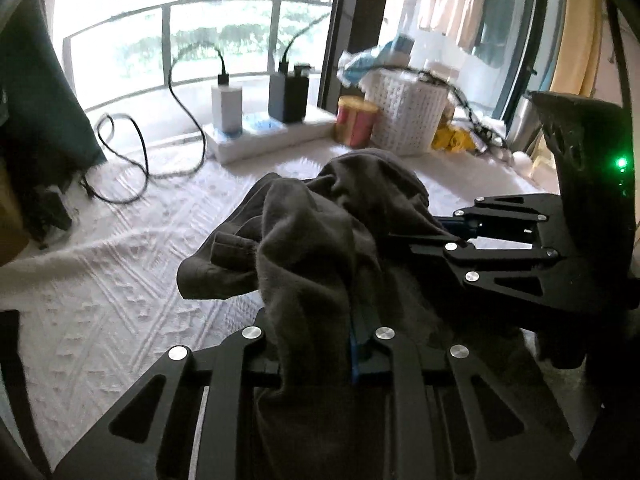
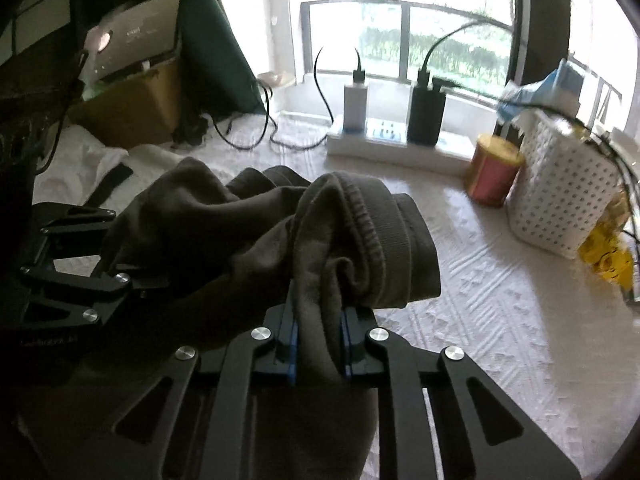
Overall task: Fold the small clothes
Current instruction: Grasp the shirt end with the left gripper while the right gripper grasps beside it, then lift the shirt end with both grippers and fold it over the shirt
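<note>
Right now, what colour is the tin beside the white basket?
Pink with a gold lid, clearest in the right wrist view.

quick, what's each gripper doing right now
left gripper: closed on the dark grey garment
right gripper: closed on the same garment, near its ribbed band

One crumpled dark grey-brown cloth garment (image 1: 320,240) is in view. Two black metal grippers hold it: the left gripper (image 1: 320,344) and the right gripper (image 2: 318,344). Behind stand one white perforated plastic basket (image 1: 404,116), one red round tin with a gold lid (image 1: 354,120), one white upright charger block (image 1: 226,110), two dark upright charger blocks (image 1: 288,94) and one long white power strip (image 1: 256,136).
</note>
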